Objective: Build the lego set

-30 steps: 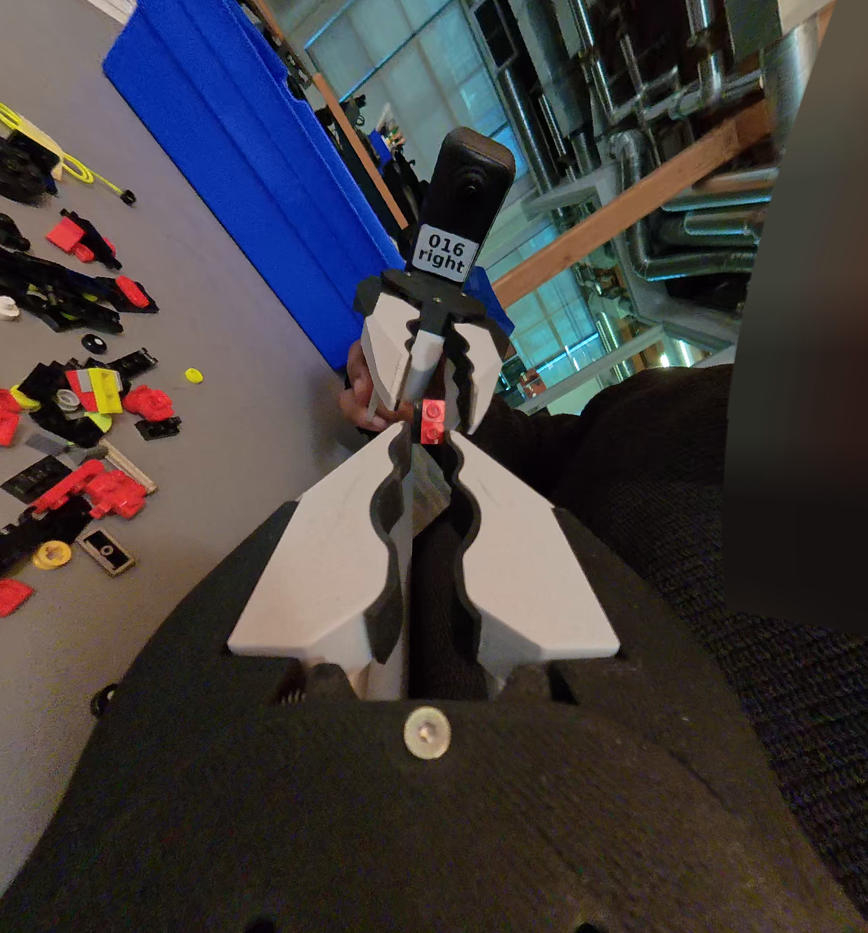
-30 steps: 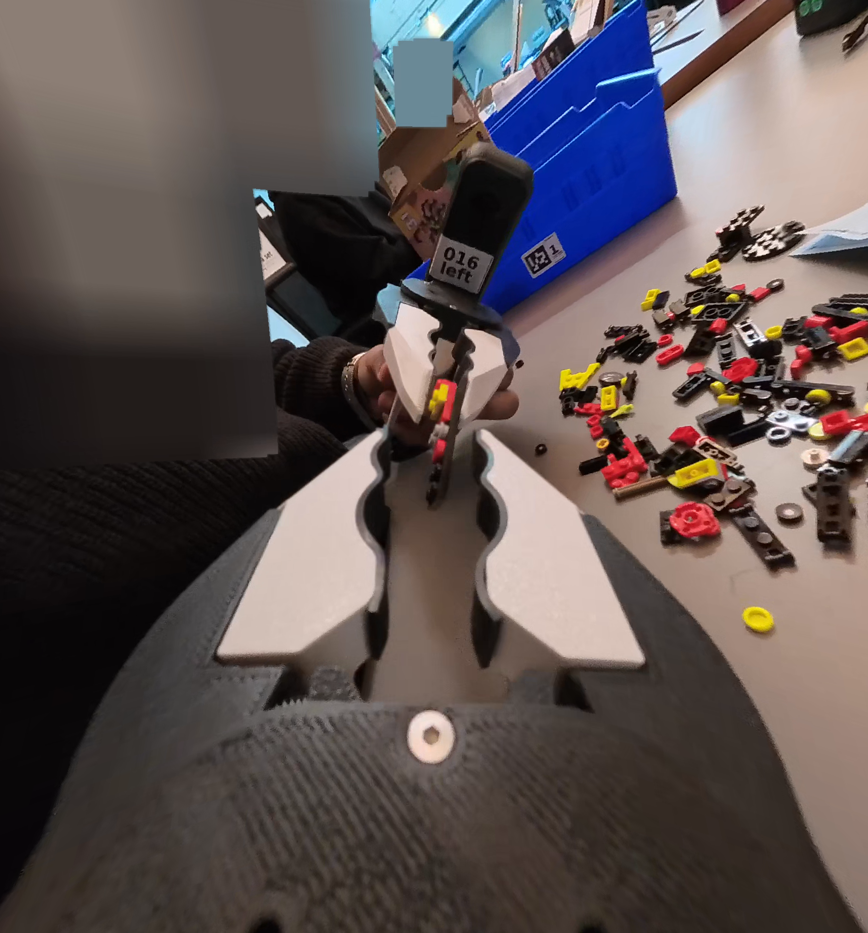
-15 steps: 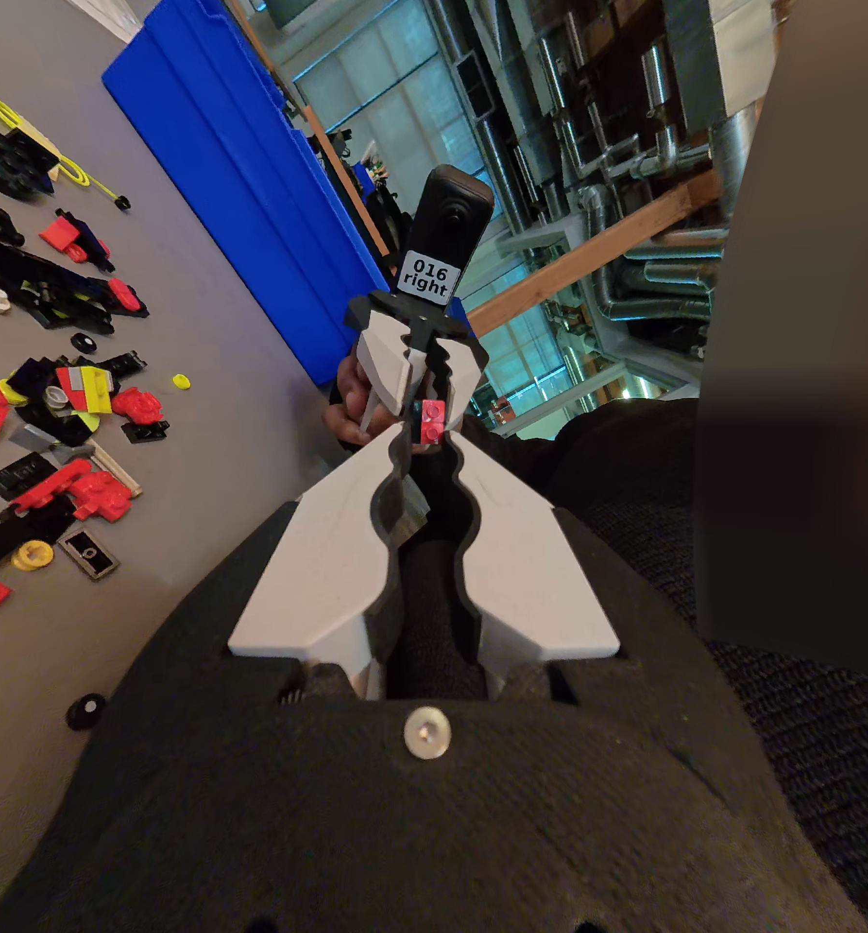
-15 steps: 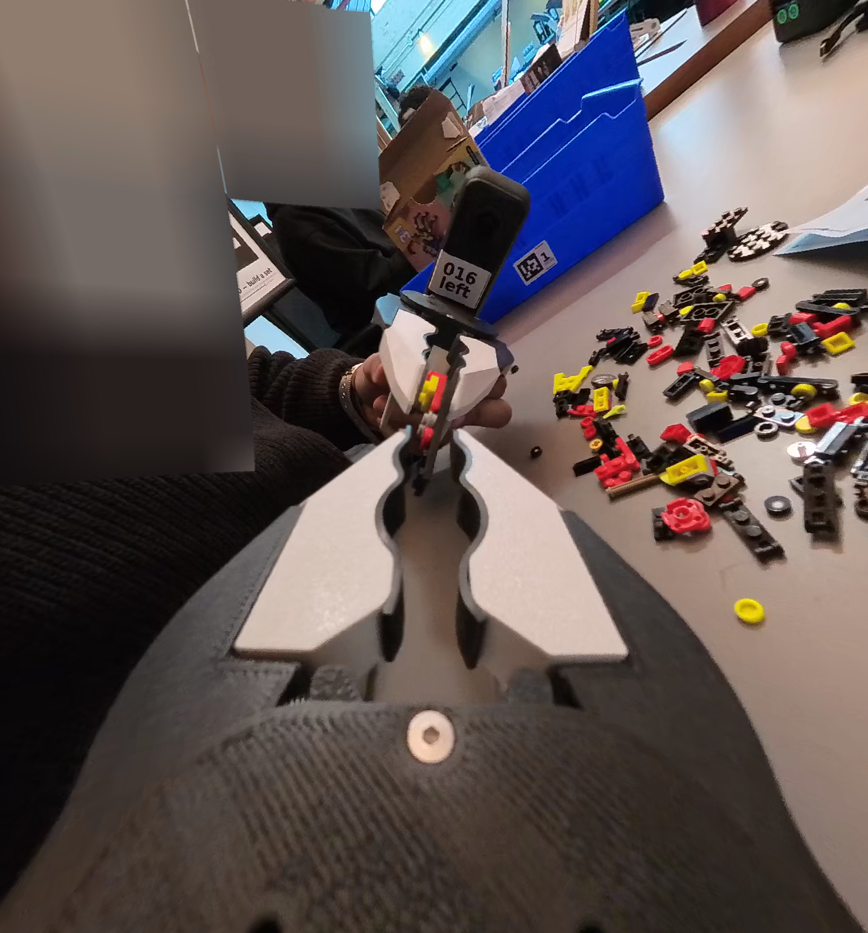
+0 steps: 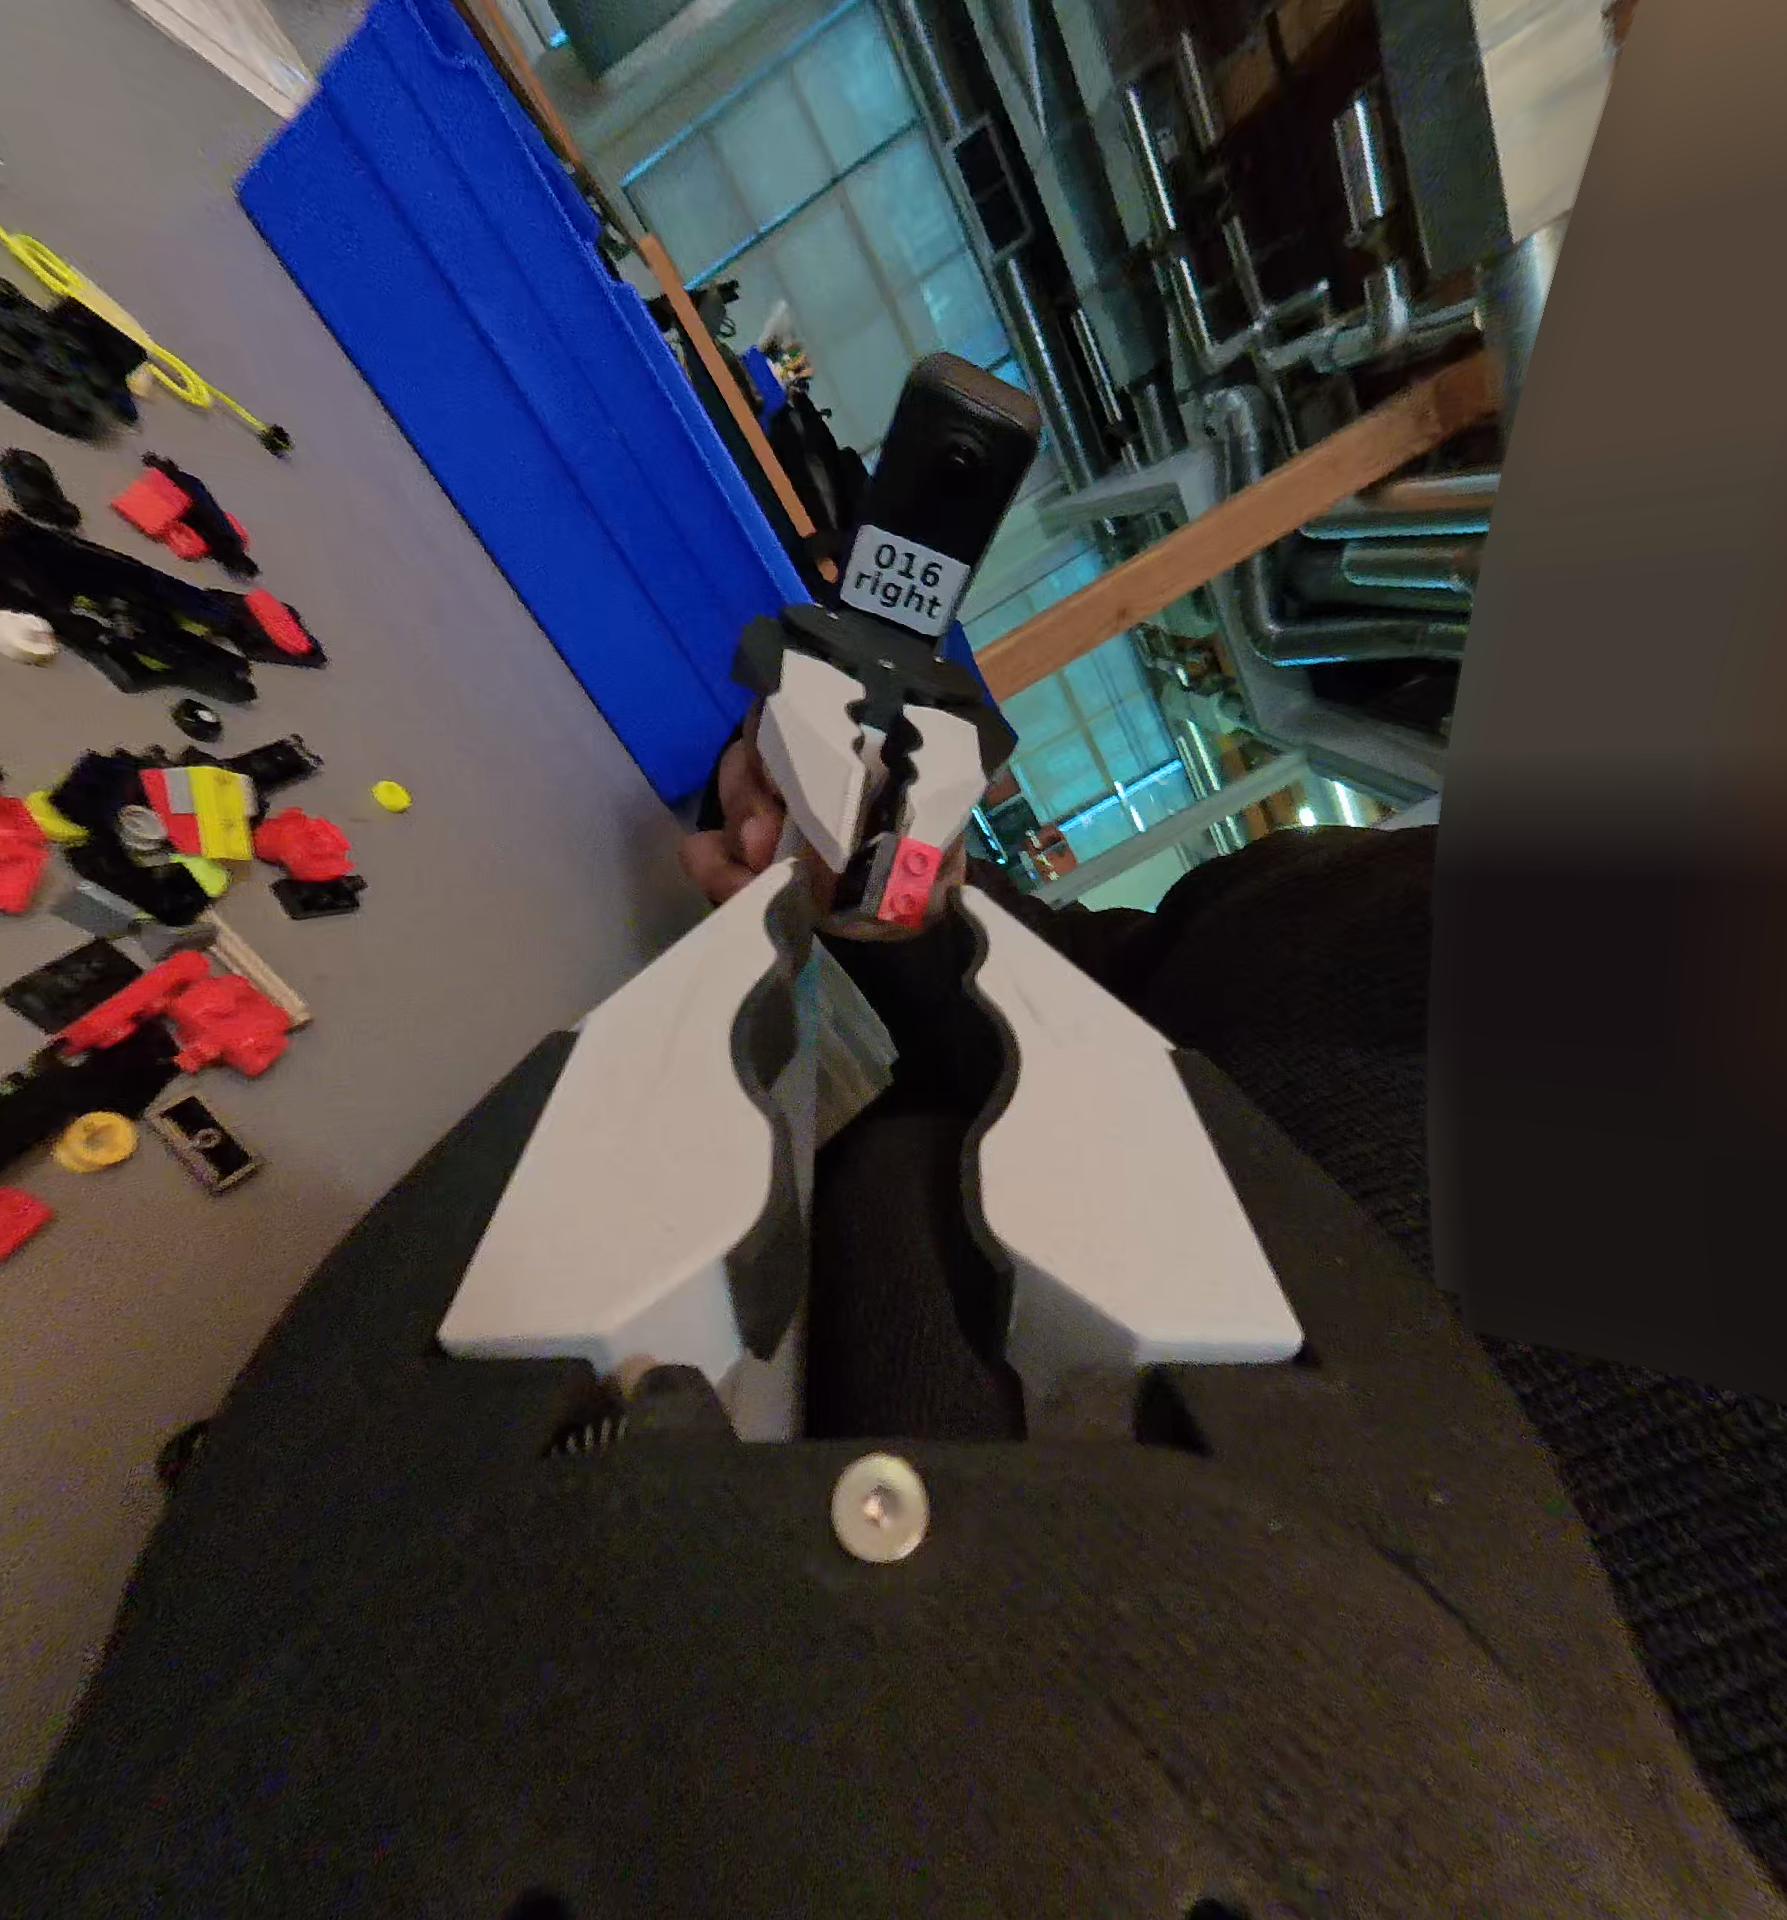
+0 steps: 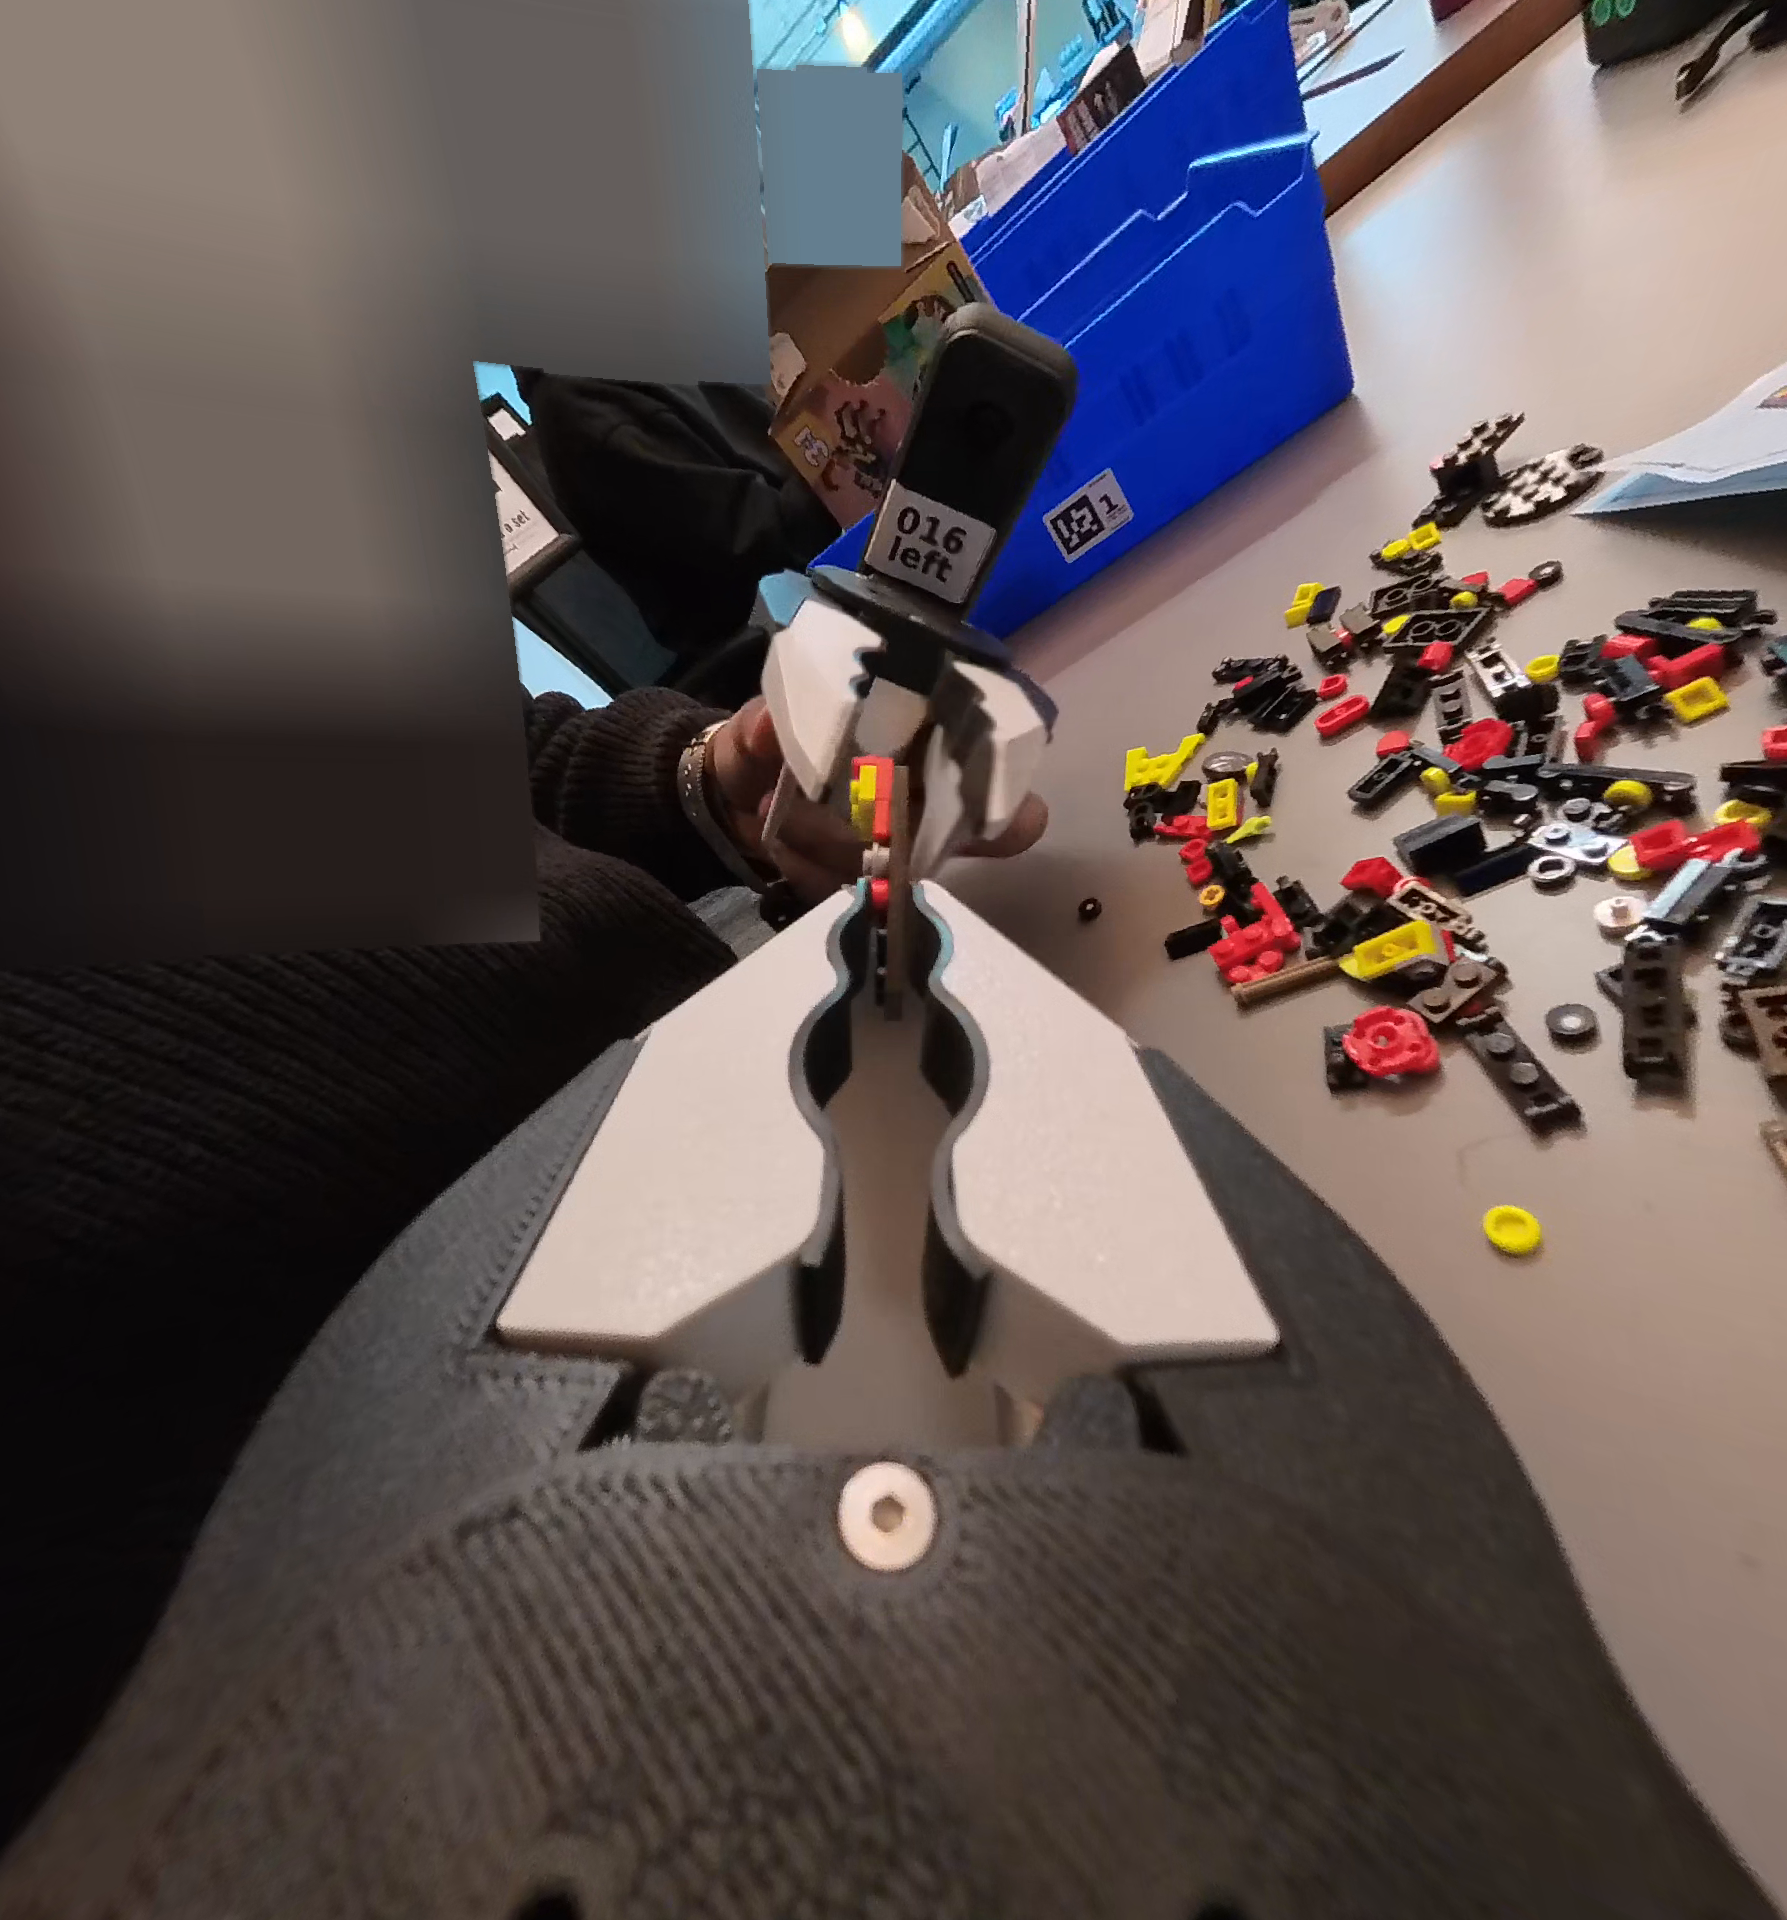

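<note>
A small Lego assembly [image 6: 873, 805], a thin grey plate with yellow and red pieces on one side, is held in the air between both grippers, above the person's dark sleeve. My right gripper [image 6: 891, 899] is shut on its lower end. It also shows in the left wrist view [image 5: 884, 868], with a red two-stud brick [image 5: 907, 878] at its tips. My left gripper [image 5: 884, 894] has its jaws parted. The grey plate [image 5: 842, 1023] leans on one finger and stays clear of the other. The left gripper also shows in the right wrist view [image 6: 899, 821].
Several loose black, red and yellow pieces [image 6: 1491, 779] lie scattered on the grey table [image 6: 1491, 1455], also in the left wrist view [image 5: 141, 831]. A blue bin [image 6: 1159, 312] stands at the back. A paper booklet [image 6: 1751, 436] lies far right. A yellow round piece [image 6: 1511, 1231] lies alone. Both grippers' tips are close together, under 4 cm apart.
My right gripper's jaws have closed in around the lower end of the assembly. My left gripper's jaws have spread wider and the grey plate has tilted. Both grippers have come closer together.
</note>
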`<action>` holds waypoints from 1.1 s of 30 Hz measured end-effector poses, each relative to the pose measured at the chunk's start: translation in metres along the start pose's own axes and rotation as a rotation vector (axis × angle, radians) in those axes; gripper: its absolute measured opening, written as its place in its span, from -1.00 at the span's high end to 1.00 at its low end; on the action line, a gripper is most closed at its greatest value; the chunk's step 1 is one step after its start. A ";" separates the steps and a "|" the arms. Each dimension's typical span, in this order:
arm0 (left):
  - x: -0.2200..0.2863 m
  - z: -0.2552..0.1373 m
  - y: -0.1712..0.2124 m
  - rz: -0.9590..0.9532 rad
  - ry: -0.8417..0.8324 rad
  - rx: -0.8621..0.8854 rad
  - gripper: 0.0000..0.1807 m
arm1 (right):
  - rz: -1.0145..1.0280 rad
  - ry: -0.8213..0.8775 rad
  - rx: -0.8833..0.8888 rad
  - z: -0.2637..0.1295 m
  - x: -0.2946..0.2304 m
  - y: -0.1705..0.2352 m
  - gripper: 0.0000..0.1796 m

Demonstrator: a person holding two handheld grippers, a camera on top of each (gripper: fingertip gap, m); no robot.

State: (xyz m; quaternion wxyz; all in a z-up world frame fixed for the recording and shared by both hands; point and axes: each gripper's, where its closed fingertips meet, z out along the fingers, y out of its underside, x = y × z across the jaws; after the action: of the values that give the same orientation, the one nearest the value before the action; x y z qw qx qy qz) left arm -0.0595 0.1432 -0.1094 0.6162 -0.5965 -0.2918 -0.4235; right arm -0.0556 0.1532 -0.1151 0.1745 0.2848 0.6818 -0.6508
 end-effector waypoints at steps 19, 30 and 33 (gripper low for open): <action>-0.011 -0.023 -0.036 0.310 -0.272 0.155 0.43 | 0.205 0.251 -0.217 -0.009 0.062 0.051 0.95; -0.012 -0.034 -0.048 0.329 -0.310 0.228 0.49 | 0.193 0.332 -0.303 -0.015 0.073 0.064 0.85; -0.013 -0.035 -0.050 0.315 -0.311 0.241 0.49 | 0.183 0.347 -0.275 -0.018 0.075 0.059 0.84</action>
State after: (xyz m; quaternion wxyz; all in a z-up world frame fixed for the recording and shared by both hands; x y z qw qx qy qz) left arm -0.1144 0.1142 -0.1008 0.6889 -0.6148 -0.3350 -0.1876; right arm -0.0758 0.1824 -0.2055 0.1499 0.4266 0.7551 -0.4747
